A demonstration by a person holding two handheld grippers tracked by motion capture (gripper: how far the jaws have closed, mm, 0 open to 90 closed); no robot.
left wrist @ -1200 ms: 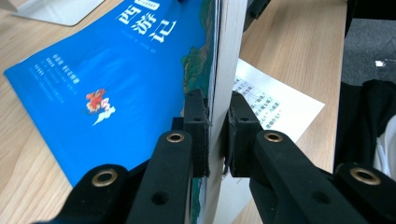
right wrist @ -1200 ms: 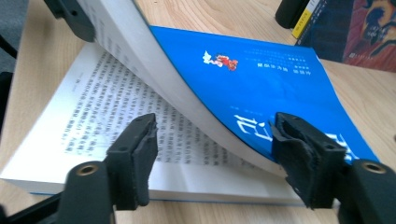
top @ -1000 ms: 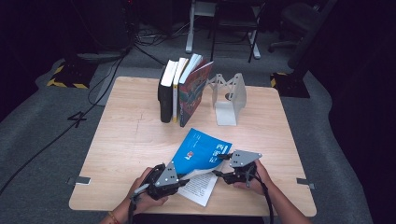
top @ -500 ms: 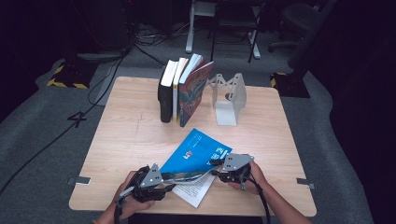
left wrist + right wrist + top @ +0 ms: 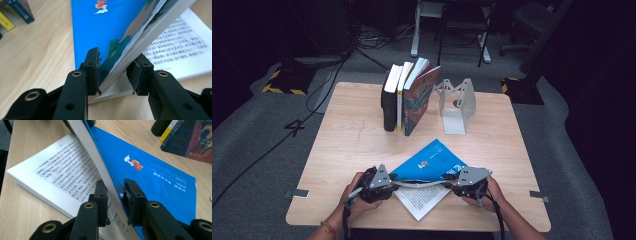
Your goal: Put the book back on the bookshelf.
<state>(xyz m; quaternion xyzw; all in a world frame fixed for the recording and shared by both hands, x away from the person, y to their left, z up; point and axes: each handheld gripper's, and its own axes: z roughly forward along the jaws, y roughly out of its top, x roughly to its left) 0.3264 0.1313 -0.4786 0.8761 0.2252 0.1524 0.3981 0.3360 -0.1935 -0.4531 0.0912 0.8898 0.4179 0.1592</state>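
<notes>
Step in hand: opening blue paperback (image 5: 428,161) lying at table (image 5: 347,145) near edge. Right hand-held gripper (image 5: 115,192) closing, pinching raised cover-and-pages block; left hand-held gripper (image 5: 113,72) astride same block (right pad apart). Next, probably: left clamps, then swing block over.

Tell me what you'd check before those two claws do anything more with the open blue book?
1. Right gripper pinching the lifted pages: ok, jaws have just been closing on them.
2. Left gripper gripping the blue book: not ok, right pad stands off.
3. Lower pages flat on the table: ok.
4. Upright books and bookend apart from the work: ok.
5. Pages bending or tearing: cannot tell.
</notes>
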